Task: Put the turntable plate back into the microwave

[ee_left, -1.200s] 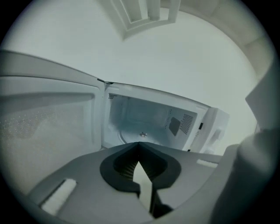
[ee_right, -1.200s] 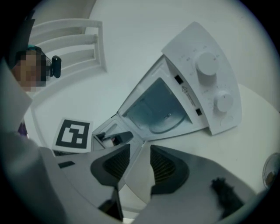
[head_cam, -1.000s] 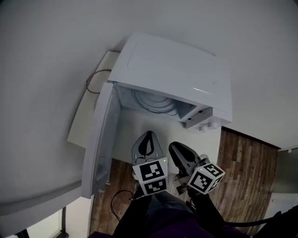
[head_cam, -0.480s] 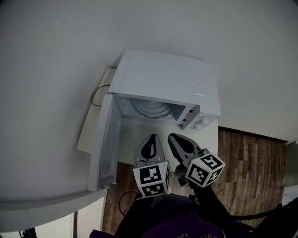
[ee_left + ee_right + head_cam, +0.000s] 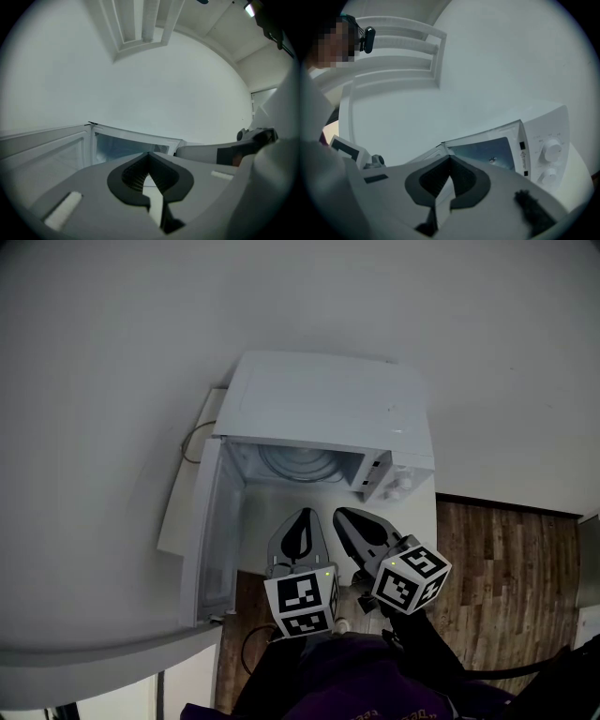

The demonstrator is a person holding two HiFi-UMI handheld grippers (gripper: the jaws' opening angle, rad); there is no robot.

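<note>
A white microwave (image 5: 323, 399) sits at the centre of the head view, its door (image 5: 208, 535) swung open toward the left. The turntable plate (image 5: 298, 463) lies inside the cavity. Just below, at lower centre, the 2 tongs, left gripper (image 5: 302, 514) and right gripper (image 5: 339, 515), point at the opening, jaws closed on nothing.

Left gripper (image 5: 149, 157): jaws closed tip to tip, nothing between them. Beyond the tips, microwave (image 5: 136, 141) with its cavity open toward the camera; interior bluish, contents not discernible. Door (image 5: 44, 151) swung out to the left, inner face visible. Right gripper (image 5: 187, 151) just to the right of the jaws. White wall (image 5: 140, 84) behind; recessed ceiling panel (image 5: 140, 23) above
</note>
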